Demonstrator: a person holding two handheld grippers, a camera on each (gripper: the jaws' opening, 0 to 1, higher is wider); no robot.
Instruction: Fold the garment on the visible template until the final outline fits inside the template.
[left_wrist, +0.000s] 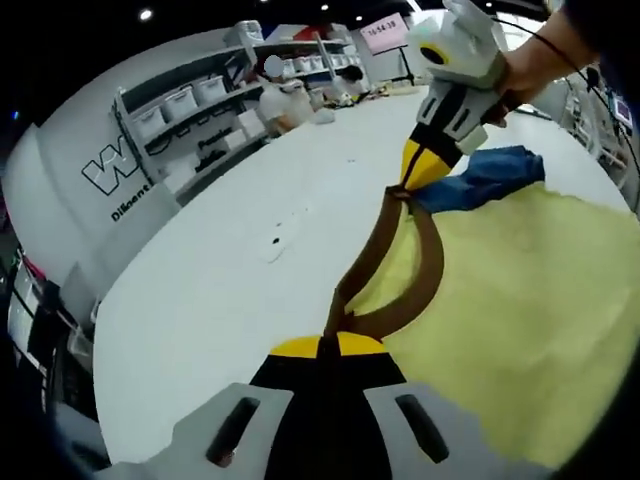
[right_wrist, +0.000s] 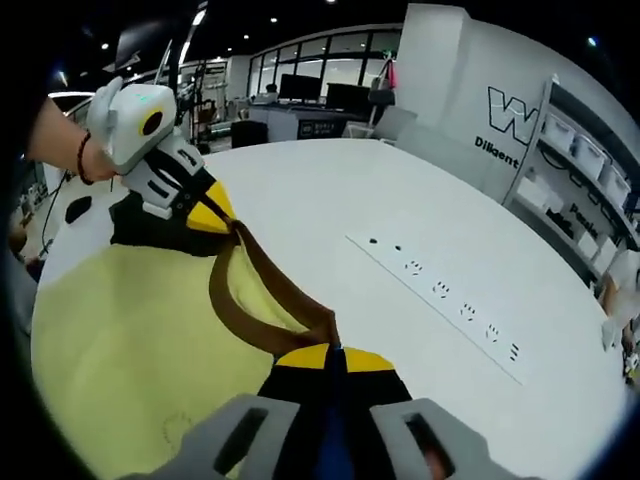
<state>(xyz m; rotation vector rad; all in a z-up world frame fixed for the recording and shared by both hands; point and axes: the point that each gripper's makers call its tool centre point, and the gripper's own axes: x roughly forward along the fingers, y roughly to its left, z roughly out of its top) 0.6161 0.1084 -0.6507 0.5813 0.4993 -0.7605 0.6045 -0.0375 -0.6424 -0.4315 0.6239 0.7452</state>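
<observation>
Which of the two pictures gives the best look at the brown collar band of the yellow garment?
The right gripper view: there the brown collar band runs in one open curve from the left gripper to the right gripper. In the left gripper view the brown collar band appears as two strips stretched between the same grippers.

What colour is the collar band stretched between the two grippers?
Brown, on the pale yellow garment; the collar band shows best in the right gripper view.

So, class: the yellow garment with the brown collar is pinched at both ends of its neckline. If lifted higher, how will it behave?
The yellow garment is probably floppy: the brown collar sags between the left tongs and right tongs. It likely drapes, hanging limp. It seems light, since two small pinches hold it.
</observation>
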